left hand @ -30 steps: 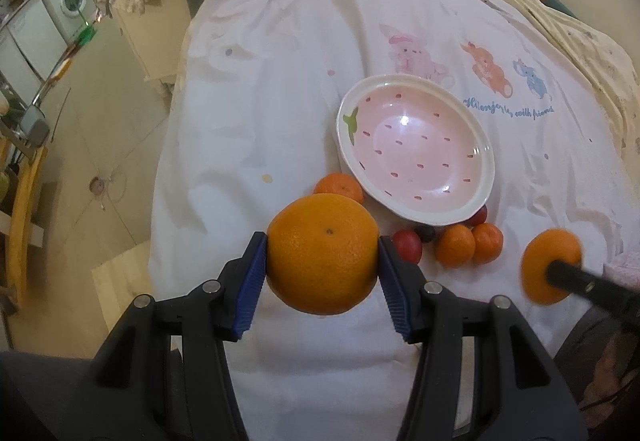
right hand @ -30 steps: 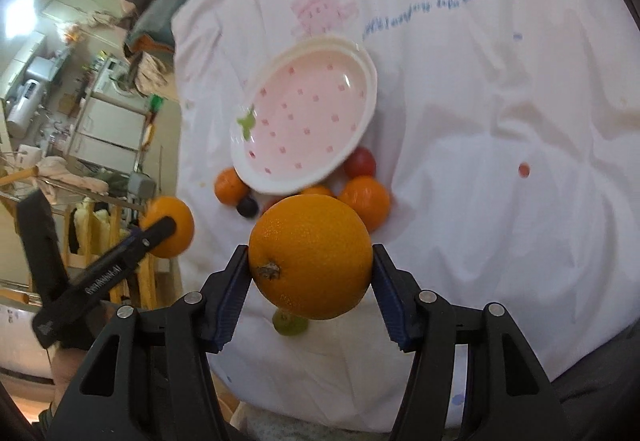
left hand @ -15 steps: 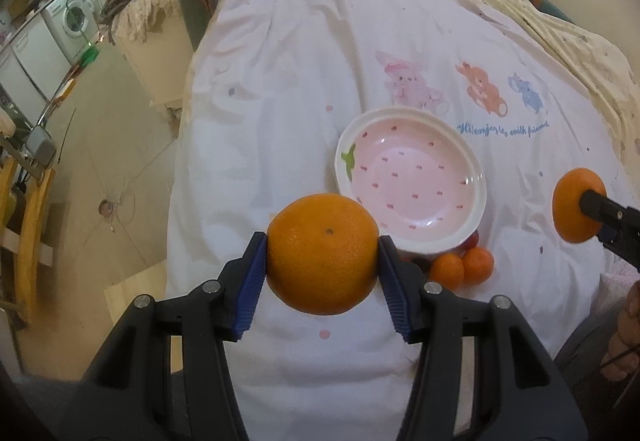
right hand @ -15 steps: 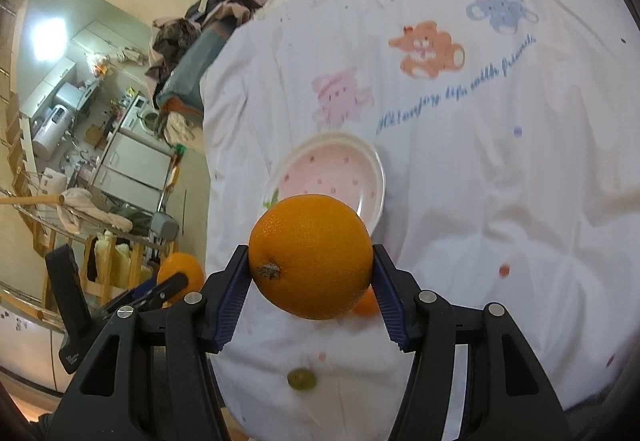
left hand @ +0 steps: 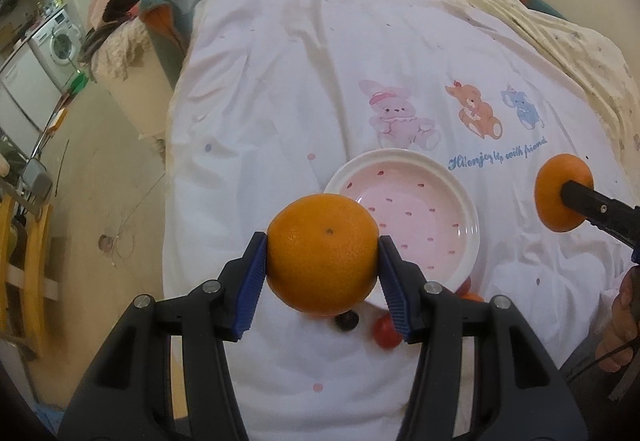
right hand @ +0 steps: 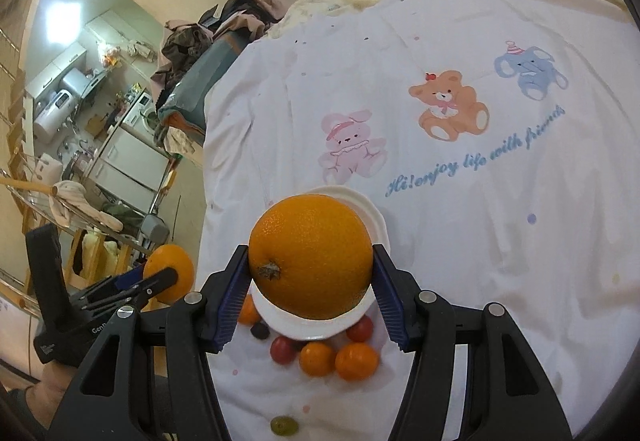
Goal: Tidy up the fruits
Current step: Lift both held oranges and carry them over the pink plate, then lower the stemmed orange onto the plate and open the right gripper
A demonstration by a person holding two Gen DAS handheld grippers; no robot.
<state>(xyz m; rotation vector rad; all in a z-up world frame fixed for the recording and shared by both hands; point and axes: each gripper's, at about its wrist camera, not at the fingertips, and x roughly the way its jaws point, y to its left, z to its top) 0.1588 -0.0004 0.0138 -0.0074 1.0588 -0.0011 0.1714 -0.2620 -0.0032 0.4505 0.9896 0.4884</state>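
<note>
Each gripper has its jaws clamped on a round, bumpy orange. The left gripper point(left hand: 322, 273) holds one orange point(left hand: 322, 255) up over the near left rim of the pink plate point(left hand: 420, 217). The right gripper point(right hand: 310, 287) holds the other orange point(right hand: 310, 257) above the plate too. The plate is smooth, shiny and empty, just ahead and below. Small fruits point(right hand: 338, 359) sit on the soft white sheet point(right hand: 480, 261) beside it.

Washing machine point(left hand: 60, 41) beside beige floor point(left hand: 100, 177)

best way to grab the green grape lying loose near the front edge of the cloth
Come straight down on the green grape and pinch across its short middle. It lies alone on the white cloth, clear of the other fruit, so both sides look free. It is small and probably soft, so close gently.
</note>
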